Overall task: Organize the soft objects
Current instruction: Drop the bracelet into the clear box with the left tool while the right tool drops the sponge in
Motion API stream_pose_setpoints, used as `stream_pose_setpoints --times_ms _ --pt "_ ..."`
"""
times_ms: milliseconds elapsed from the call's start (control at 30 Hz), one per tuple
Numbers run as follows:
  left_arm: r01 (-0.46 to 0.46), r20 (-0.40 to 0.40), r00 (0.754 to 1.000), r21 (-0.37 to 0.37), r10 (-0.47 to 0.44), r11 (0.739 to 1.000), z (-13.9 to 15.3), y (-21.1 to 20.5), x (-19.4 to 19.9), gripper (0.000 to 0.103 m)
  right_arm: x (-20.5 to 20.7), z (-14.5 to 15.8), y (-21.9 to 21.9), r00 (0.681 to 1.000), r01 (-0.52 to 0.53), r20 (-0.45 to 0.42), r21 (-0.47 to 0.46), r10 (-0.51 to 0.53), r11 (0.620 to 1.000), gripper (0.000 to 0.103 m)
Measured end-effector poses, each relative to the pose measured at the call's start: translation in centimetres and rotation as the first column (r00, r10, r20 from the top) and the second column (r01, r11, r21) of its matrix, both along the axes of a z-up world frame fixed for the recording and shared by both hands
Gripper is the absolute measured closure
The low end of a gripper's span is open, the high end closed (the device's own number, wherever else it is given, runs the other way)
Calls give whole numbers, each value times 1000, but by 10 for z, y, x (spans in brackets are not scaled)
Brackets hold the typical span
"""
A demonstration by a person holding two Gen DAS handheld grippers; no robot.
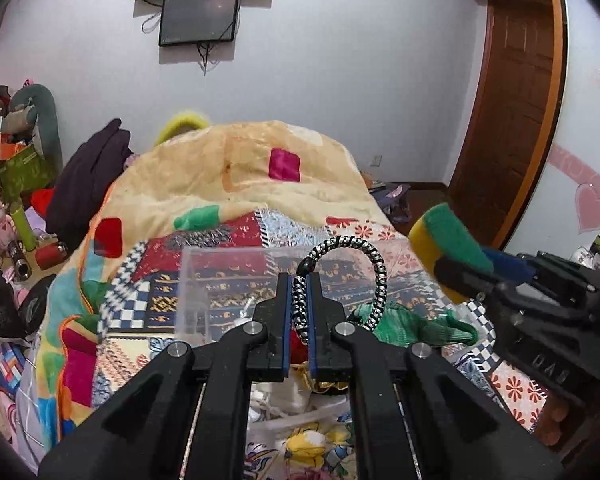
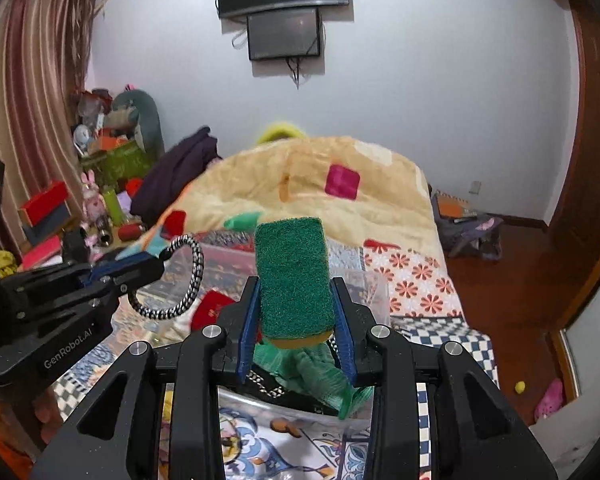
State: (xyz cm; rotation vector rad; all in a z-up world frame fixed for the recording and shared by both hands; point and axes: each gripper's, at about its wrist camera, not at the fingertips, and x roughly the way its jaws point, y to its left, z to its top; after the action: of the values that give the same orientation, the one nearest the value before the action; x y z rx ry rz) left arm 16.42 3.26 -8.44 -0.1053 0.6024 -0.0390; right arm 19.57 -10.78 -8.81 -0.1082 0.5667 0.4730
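Holding 2 soft items above the bed (image 1: 260, 184) and clear bin (image 1: 228, 276).
Right gripper (image 2: 296, 320) clamps a green sponge (image 2: 294, 276) upright; left gripper (image 1: 299, 304) pinches a black-and-white cord loop (image 1: 364, 264), both raised over the bin.

Left hand-held gripper (image 1: 299, 312) pinches a braided hair tie (image 1: 352, 276).

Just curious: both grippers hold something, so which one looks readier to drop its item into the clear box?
Probably left. The left gripper holds its hair tie right before the clear box; the right gripper's sponge sits off to one side.
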Motion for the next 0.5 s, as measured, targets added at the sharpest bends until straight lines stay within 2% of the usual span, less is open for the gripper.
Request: stream_pose_setpoints --times_ms 200,433,500 --pt "15 -67 998 29 -13 999 -25 -11 20 98 15 -25 1 997 3 -77 -42 -6 999 72" --pt "67 -140 988 14 -64 998 -43 -18 32 97 20 -32 0 994 -9 -107 -73 1 997 71" --pt "72 -144 987 10 -69 997 -44 -19 31 97 20 -32 0 993 -12 -114 -75 4 997 64"
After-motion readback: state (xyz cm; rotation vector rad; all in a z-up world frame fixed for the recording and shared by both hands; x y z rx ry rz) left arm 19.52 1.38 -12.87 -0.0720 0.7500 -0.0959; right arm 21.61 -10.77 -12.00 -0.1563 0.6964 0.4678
